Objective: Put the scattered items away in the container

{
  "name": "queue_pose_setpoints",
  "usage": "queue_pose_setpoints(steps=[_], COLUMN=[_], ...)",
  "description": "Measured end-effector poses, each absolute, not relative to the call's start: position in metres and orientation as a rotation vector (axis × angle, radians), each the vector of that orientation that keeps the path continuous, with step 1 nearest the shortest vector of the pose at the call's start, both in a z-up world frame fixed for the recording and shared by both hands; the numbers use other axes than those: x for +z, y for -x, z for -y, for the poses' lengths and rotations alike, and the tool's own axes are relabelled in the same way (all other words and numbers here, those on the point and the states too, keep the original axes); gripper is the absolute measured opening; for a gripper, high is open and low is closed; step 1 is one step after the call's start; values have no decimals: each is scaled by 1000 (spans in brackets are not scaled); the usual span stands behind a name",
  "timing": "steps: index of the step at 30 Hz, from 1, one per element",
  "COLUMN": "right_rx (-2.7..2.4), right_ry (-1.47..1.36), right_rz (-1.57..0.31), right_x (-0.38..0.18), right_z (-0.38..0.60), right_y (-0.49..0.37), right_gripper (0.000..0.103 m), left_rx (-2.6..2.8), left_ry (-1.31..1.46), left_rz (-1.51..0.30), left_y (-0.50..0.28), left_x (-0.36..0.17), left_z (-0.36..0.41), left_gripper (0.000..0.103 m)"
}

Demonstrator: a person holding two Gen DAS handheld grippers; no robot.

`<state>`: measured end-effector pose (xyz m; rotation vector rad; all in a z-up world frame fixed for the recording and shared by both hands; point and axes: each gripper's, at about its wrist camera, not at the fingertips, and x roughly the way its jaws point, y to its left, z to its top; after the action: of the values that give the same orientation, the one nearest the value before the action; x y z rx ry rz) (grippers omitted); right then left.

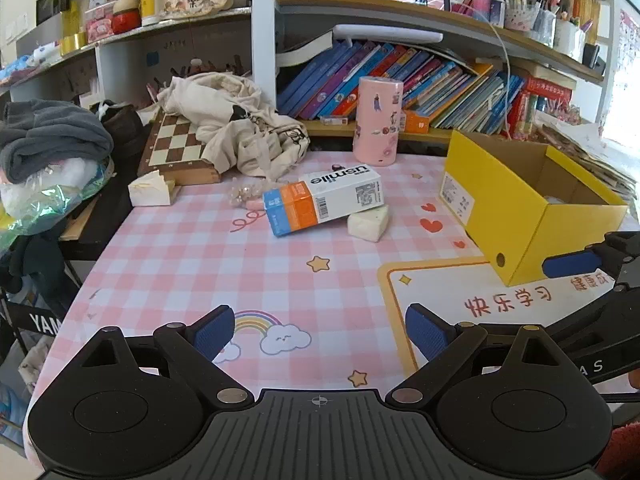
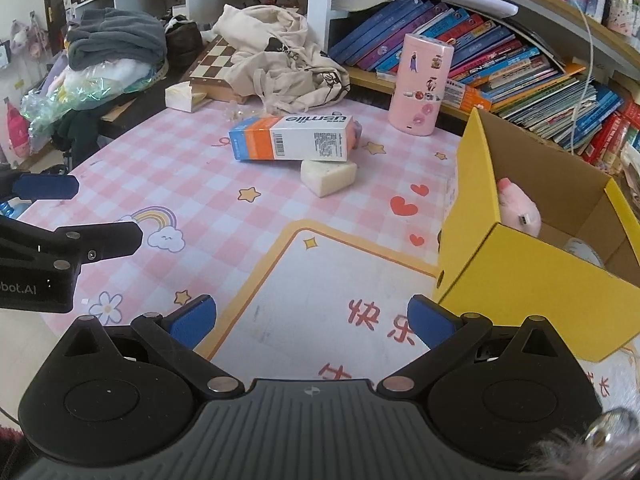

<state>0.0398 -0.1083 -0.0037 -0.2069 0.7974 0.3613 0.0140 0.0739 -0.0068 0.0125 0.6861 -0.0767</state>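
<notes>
A white, orange and blue "usmile" box (image 1: 324,202) (image 2: 294,138) lies on the pink checked mat, leaning on a cream wedge-shaped block (image 1: 369,224) (image 2: 329,177). Behind them stands a pink cylinder (image 1: 377,121) (image 2: 422,90). The yellow cardboard box (image 1: 520,216) (image 2: 532,276) stands open on the right, with a pink plush toy (image 2: 519,207) inside. My left gripper (image 1: 320,334) is open and empty over the mat's near edge. My right gripper (image 2: 312,318) is open and empty too, beside the yellow box's near corner.
A chessboard (image 1: 176,148) under a cream cloth bag (image 1: 240,128) sits at the back left, with a small cream carton (image 1: 150,191) and pale trinkets (image 1: 244,194) near it. Clothes pile on the left (image 1: 52,136). Bookshelves (image 1: 420,84) line the back.
</notes>
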Motion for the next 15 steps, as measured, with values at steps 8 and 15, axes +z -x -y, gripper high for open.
queue_pose_setpoints(steps=[8,15], right_rx=[376,383], right_ry=[232,242], right_rz=[-813,-815], right_x=[-11,-15], right_z=[102,95], right_y=[-70,-104], right_gripper=[103,103], left_rx=[-70,-59], left_ry=[8,15], left_rz=[-713,-732], left_y=[-43,-74], left_x=[-14,-21], left_z=[-79,-84], left_gripper=[95,95])
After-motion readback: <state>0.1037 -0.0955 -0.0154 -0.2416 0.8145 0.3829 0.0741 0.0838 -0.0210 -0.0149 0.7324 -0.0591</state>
